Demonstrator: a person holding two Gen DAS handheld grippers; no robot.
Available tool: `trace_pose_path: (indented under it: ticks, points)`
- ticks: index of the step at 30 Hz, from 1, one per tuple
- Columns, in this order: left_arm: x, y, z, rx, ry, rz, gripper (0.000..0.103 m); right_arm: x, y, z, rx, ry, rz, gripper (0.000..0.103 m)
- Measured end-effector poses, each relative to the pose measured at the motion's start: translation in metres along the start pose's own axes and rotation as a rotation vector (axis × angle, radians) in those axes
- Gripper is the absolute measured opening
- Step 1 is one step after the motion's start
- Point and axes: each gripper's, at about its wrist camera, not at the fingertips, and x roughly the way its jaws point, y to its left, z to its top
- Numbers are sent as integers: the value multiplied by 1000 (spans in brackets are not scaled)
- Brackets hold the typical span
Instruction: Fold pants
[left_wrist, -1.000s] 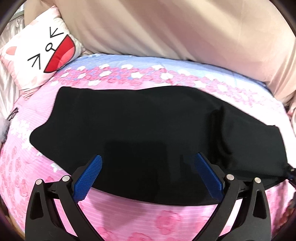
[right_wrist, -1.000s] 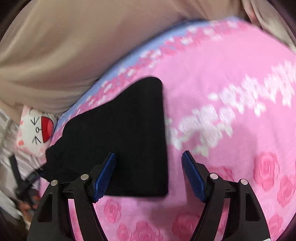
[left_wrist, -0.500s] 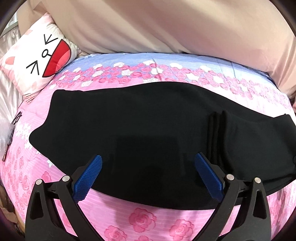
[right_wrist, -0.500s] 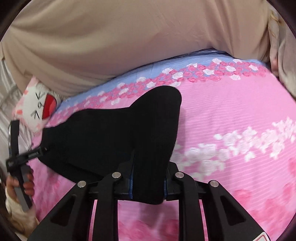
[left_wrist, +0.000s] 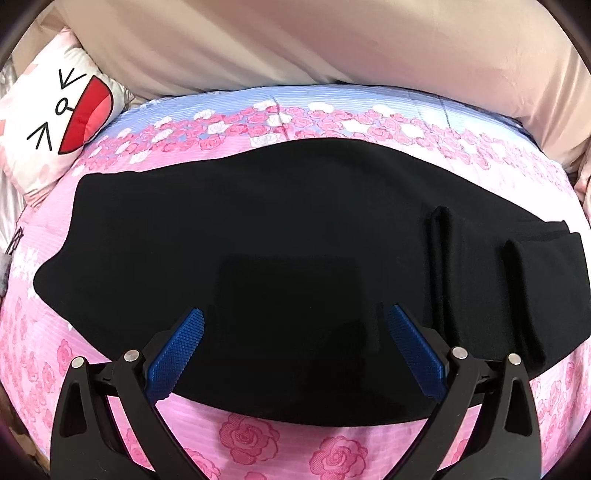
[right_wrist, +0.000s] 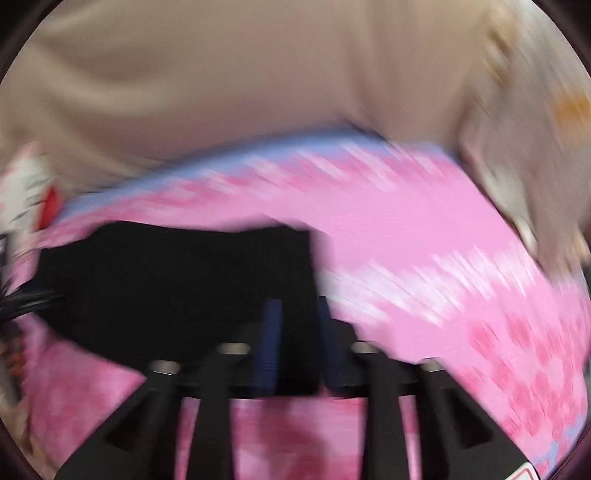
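Black pants lie flat across the pink rose bedspread, folded lengthwise. Their right end is bunched into two raised folds. My left gripper is open and hovers over the pants' near edge, touching nothing. In the blurred right wrist view my right gripper is shut on the end of the pants and holds that end lifted off the bedspread.
A white cat-face pillow lies at the bed's far left corner. A beige curtain hangs behind the bed. The bedspread has a blue band along its far edge.
My right gripper shut on the pants' end and moved it leftward, bunching it into folds. The left gripper stayed open and shifted slightly.
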Motion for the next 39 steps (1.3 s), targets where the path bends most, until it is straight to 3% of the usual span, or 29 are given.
trace_pose_path:
  ticks: [2,4,5,7,8,11,15,17,20,22,23,24,26,30,32,34,35,39]
  points:
    - [0,3,-1,-7,-3,-11,98,10,56,1,-135,21,134,83]
    - [-3,7,-3,-11,-6,-22,98,33,99,-6,-251,75,175,75]
    - [-5,8,-4,-10,-10,-23,98,51,118,-12,-313,119,174,65]
    - [-10,15,-7,-1,-20,-20,98,85,129,-21,-346,217,161,27]
    - [-11,18,-7,1,-24,-20,98,96,122,-21,-295,252,185,9]
    - [-15,35,-9,-10,-39,-13,98,91,115,4,-219,212,226,7]
    - [-13,57,-3,-78,-46,-28,98,87,149,40,-203,122,316,7]
    - [-12,65,0,-98,-51,-28,98,104,176,36,-240,165,363,9]
    - [-14,79,-1,-113,-58,-13,98,138,198,7,-356,222,234,17]
    - [-15,89,-4,-119,-60,4,98,121,192,6,-348,181,240,34]
    - [-15,98,-6,-127,-63,18,98,108,187,10,-349,150,231,56]
    - [-15,103,-8,-135,-61,26,98,101,188,11,-358,119,225,68]
    - [-13,113,-11,-160,-60,31,98,94,191,9,-396,123,241,70]
    - [-8,113,-11,-167,-46,7,98,120,202,-9,-490,210,189,66]
    - [-9,109,-12,-143,-52,10,98,130,202,-9,-482,191,179,64]
    - [-10,106,-12,-130,-52,5,98,130,197,0,-437,189,182,41]
    - [-10,107,-12,-131,-51,5,98,127,191,7,-395,193,225,15]
    - [-8,114,-10,-159,-44,4,98,122,184,34,-232,179,294,13]
